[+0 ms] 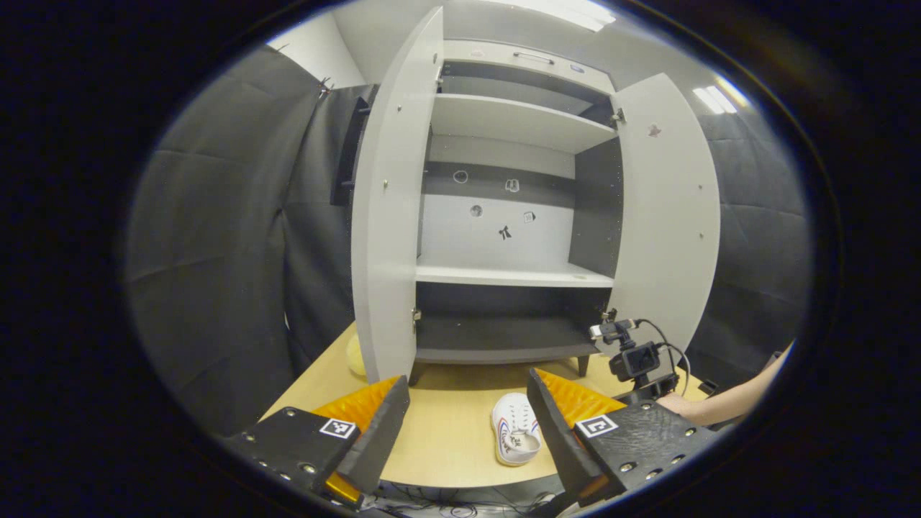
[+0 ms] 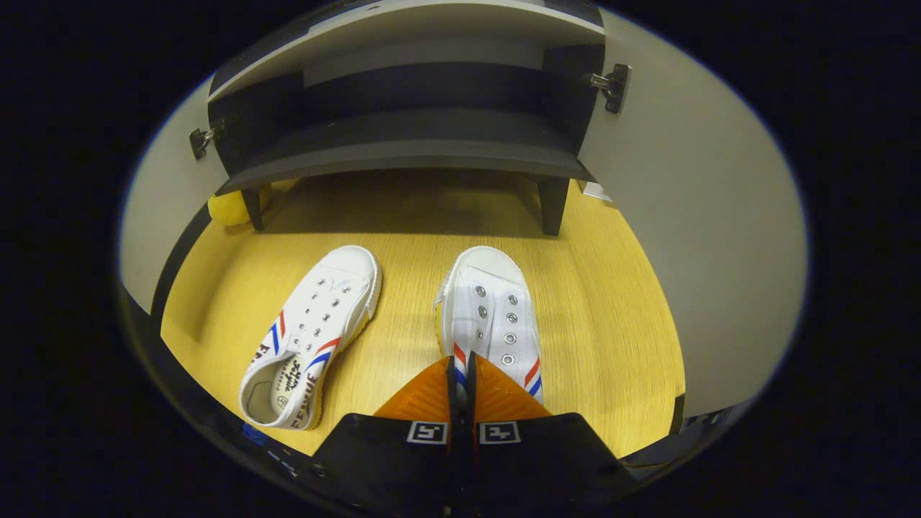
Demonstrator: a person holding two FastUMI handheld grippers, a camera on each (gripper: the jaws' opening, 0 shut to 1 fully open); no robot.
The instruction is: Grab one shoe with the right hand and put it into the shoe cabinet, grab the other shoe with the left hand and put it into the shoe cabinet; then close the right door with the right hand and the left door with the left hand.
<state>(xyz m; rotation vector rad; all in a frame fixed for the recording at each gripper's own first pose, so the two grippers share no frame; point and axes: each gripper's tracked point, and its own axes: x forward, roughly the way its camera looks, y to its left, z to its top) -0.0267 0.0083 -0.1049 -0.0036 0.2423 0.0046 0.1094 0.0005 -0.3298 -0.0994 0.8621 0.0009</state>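
White canvas shoes both lie on the worktop (image 2: 611, 345) before the open shoe cabinet (image 1: 504, 216); the right hand-held gripper (image 2: 461, 378) is clenched on the right shoe (image 2: 489, 309), the left hand-held gripper (image 1: 468, 424) hangs released, left shoe (image 2: 313, 331) and both doors untouched

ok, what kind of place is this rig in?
Likely a staged recording booth, not a home: dark cloth wall all round, a small open shoe cabinet standing on a wooden table, and two white shoes laid out before it.
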